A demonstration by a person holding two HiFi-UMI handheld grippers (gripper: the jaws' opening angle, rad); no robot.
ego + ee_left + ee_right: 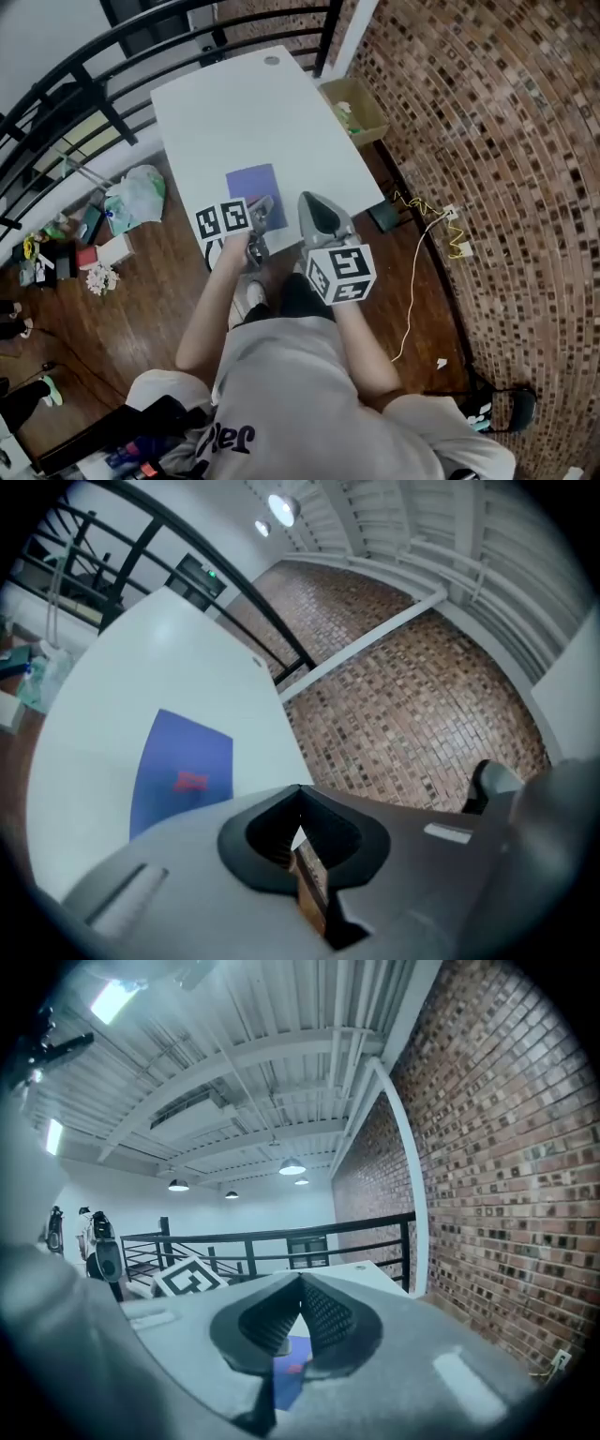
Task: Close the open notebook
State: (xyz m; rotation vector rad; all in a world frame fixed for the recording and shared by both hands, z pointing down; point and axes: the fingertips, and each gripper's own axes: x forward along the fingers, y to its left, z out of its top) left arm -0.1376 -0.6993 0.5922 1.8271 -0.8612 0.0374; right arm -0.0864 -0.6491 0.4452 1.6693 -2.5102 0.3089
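just one notebook (255,190) — blue, closed — on one white table (242,112).

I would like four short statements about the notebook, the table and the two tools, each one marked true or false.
1. The notebook lies closed on the white table. True.
2. The left tool grips the notebook. False: its jaws are together on nothing, and the notebook lies apart from it.
3. A cardboard box stands beside the table's right edge. True.
4. The right tool has its jaws wide apart. False: they are together and empty.
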